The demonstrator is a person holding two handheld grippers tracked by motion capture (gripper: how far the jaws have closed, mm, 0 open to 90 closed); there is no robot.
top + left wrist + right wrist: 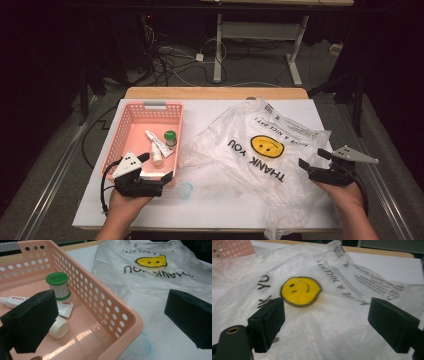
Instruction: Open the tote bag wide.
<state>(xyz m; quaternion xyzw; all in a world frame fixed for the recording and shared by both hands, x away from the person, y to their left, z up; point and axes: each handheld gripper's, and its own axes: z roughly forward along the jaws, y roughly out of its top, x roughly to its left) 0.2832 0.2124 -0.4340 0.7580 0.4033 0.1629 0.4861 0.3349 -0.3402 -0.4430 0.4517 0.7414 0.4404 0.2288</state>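
High view: white table top point(210, 200), wood edge at back, dark room w/ cables on floor. Plastic bag point(260, 155) lies flat at right, pink basket point(131, 131) at left. Left gripper point(159, 169) open across basket's near corner; right gripper point(310, 159) open at bag's edge, nothing gripped.

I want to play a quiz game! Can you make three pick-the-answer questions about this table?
1. Where is the small green-capped bottle?
A in the pink plastic basket
B on the bag
C on the floor

2. What colour is the smiley face on the clear plastic bag?
A red
B yellow
C blue

3. How are the right gripper's jaws?
A open
B shut on the bag
C shut on a tube

Answers: 1 A, it stands inside the basket walls. 2 B, the face is yellow. 3 A, the jaws stand wide apart over the bag.
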